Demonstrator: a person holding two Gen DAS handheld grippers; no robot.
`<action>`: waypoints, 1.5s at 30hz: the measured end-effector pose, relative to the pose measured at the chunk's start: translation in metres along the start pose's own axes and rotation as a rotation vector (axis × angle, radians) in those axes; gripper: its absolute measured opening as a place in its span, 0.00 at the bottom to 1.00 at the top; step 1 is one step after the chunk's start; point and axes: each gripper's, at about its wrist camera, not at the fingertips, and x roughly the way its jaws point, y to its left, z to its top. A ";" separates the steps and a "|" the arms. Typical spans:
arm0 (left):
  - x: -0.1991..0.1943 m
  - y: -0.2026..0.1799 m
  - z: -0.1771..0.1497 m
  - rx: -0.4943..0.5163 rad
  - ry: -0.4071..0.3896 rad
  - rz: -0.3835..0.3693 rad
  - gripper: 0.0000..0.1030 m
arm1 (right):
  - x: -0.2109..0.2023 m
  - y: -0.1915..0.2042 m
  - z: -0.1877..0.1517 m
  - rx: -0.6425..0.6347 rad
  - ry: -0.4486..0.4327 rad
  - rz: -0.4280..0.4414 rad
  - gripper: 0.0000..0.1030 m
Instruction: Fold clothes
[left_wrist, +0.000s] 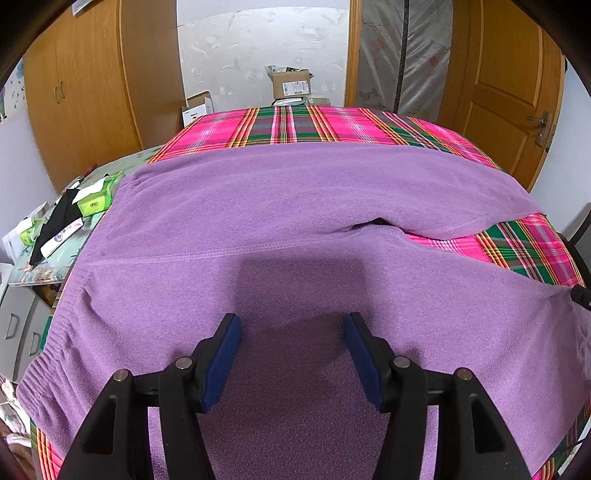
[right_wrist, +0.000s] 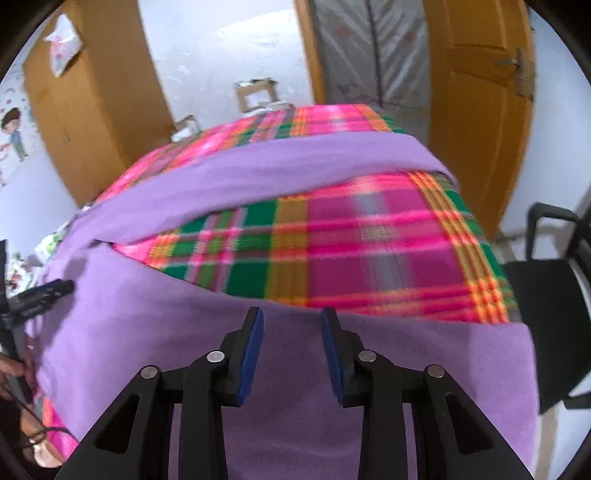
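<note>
A pair of purple fleece trousers lies spread on a pink and green plaid cloth, waistband at the left, two legs running right. My left gripper is open and empty just above the near leg, close to the waist. My right gripper is open and empty above the near leg further along, near its far edge. The far leg lies apart from it, with plaid cloth showing between. The left gripper's fingers show at the left of the right wrist view.
A side table at the left holds green packets and a black item. Cardboard boxes stand behind the table. A wooden wardrobe and a door flank it. A black chair stands at the right.
</note>
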 end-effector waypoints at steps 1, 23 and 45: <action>0.000 0.000 0.000 -0.001 0.000 0.000 0.58 | 0.003 0.010 0.004 -0.022 0.000 0.017 0.29; 0.000 0.001 0.001 -0.008 0.000 -0.007 0.58 | 0.021 0.024 0.006 -0.043 0.037 0.051 0.20; -0.055 0.109 -0.062 -0.210 -0.030 0.158 0.58 | 0.009 0.070 -0.013 -0.153 0.069 0.241 0.22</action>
